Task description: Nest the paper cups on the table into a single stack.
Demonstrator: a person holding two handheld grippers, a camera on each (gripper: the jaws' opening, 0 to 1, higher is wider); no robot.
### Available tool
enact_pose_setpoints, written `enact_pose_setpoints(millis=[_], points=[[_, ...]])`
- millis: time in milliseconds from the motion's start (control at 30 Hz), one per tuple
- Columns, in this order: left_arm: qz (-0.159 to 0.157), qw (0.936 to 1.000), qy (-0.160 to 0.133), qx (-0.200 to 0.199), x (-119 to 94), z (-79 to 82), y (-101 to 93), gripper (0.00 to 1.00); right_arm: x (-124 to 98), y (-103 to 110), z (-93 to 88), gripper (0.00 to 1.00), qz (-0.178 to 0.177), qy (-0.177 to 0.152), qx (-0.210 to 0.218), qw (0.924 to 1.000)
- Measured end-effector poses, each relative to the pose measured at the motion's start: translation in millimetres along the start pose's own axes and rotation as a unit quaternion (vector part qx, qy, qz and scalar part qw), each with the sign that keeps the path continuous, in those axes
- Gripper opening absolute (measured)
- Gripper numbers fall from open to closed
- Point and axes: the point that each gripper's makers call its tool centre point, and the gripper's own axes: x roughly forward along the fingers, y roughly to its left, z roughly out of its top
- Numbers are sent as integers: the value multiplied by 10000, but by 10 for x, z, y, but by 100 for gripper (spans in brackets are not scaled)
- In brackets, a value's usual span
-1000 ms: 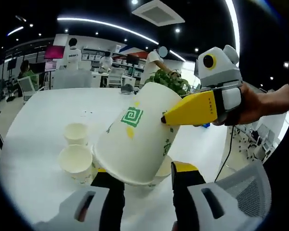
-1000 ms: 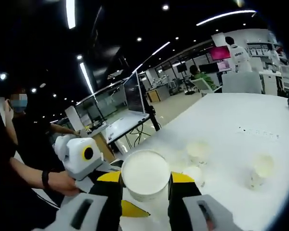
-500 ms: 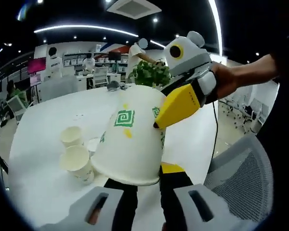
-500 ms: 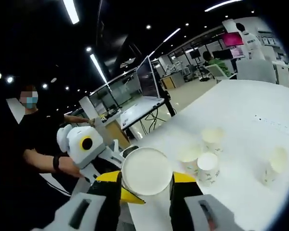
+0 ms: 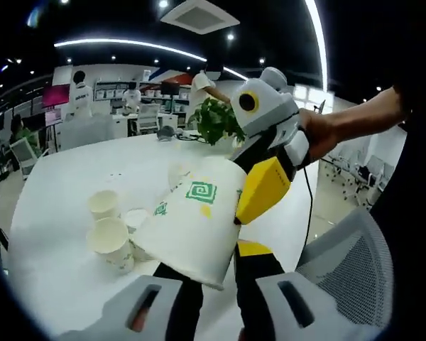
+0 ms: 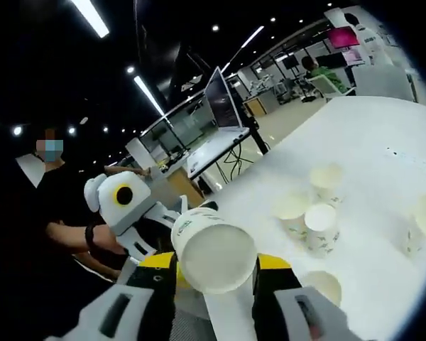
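Right gripper (image 6: 214,264) clamped on paper cup (image 5: 192,227), held tilted above table (image 5: 64,163); left gripper (image 5: 211,259) jaws around cup rim, grip probably closed. Loose cups (image 6: 319,224) clustered on tabletop.

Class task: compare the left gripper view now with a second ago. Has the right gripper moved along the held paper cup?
Yes. The right gripper has slid down the paper cup, from level with the green spiral logo to below it, nearer the rim.
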Motion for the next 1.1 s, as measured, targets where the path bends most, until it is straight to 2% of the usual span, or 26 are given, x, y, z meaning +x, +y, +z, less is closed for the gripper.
enact_pose_setpoints(millis=[300,500,667,833,933,1100], points=[[-214,9995,141,201,44,-19,-133,10,39,3,-138,45,74,290,-105,9995],[-370,9989,148,249,33,-9,-192,5,14,13,-154,46,151,228,-17,9996],[-422,9983,239,326,35,-51,-219,4,-15,11,-181,46,142,206,-519,9983],[-466,9977,340,365,23,-103,-248,0,-62,-53,-273,44,-52,369,-868,9955],[-483,9973,389,396,23,-118,-252,0,-94,-98,-288,44,-133,319,-889,9954],[-476,9966,493,457,29,-133,-243,0,-171,-200,-240,47,-471,107,-835,9953]])
